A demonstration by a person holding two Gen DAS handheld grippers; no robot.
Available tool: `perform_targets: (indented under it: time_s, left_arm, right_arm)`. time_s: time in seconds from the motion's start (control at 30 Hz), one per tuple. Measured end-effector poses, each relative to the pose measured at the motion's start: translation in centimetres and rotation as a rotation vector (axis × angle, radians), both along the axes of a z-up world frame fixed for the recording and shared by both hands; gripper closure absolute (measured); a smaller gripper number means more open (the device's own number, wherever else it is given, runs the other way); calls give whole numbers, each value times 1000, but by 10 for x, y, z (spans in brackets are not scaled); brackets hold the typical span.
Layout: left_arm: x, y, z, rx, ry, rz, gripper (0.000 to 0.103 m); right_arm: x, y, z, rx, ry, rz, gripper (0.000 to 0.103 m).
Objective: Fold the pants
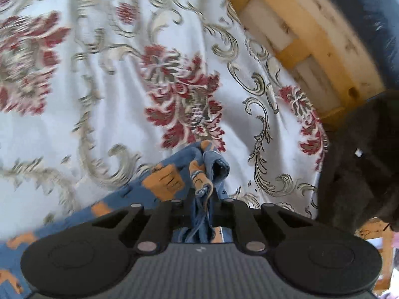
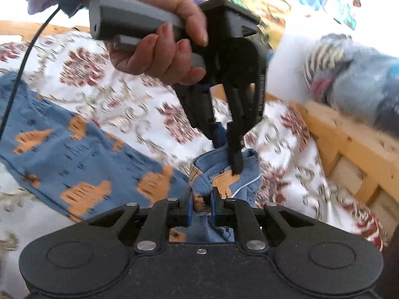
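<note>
Both tongs, left (image 2: 225, 147) & right (image 2: 200, 209), were pinching the same bunched end of the blue pants (image 2: 74, 154), lifted just above the floral bedsheet (image 1: 104, 94) w/ the rest trailing flat; thin bite, so a tug could probably slip it.

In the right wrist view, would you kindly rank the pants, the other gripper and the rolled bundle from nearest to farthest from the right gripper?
1. pants: clamped in the right gripper.
2. left gripper: just ahead, pinching the same end.
3. rolled bundle: far right, beyond the wooden frame.
</note>
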State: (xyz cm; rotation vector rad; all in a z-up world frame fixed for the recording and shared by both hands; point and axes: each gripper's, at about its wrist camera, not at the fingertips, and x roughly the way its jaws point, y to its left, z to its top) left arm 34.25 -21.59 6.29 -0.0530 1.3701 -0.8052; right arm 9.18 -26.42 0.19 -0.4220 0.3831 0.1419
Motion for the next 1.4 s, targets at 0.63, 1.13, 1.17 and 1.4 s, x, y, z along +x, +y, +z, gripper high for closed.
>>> perform_targets:
  time_s: [0.63,1.13,1.17,1.4]
  left_arm:
    - [-55,188,-87,-114,57,212,89]
    - [-62,207,-71,-225,-27,211,92]
    - [-63,211,-68,-236,-40,210,92]
    - [-70,260,-62,-258,-74,255,92]
  right_arm:
    - [-14,92,-38,-86,207,329,89]
    - [-12,109,-16,-114,198,319,88]
    - [-12,112,-13,-111,193,325,88]
    - [-9,144,-8,-96,180,412,88]
